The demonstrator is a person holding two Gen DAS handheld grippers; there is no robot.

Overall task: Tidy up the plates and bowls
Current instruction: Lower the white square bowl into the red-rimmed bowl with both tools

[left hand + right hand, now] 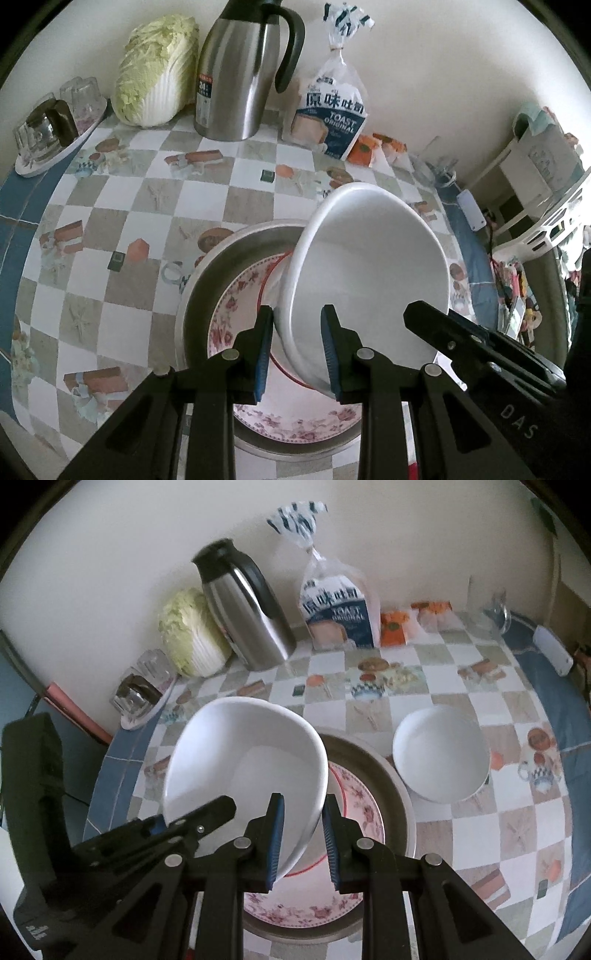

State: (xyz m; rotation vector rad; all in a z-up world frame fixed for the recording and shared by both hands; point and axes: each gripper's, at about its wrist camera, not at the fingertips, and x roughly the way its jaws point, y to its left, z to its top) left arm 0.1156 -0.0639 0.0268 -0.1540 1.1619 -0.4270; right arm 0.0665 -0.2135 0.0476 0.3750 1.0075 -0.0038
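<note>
Tongs, two units, one in each of my hands. My left gripper [297, 345] pinches the rim of a tilted white bowl [373, 280], one blue pad outside the wall and one inside. My right gripper [303, 834] straddles the opposite rim of the same bowl [247, 760]; its left pad lies against the inner wall, while a small gap shows at its right pad, so I cannot tell whether it clamps. Each wrist view shows the other unit at its edge, and the one seen from the left wrist bears the letters "DAS".

Bowl position: held tilted above the stack, lower edge just over the plate.

Stack beneath: one floral plate [236, 314] with a red rim line and pink flowers, seated inside one metal pan [229, 254].

Bowl count: two. The second white bowl [441, 753] stands upright on the table, just right of the pan.

Table [110, 221]: checkered cloth with printed motifs and a blue border.

Rear row against the wall, from the left:
- one tray of upturned glasses [55, 125], number unclear;
- one napa cabbage [155, 70];
- one steel thermal jug [240, 74] with black handle, label showing "24";
- one bread bag [330, 107] marked "TOAST ORIGINAL" under Chinese characters;
- orange packets [364, 149], count unclear.
</note>
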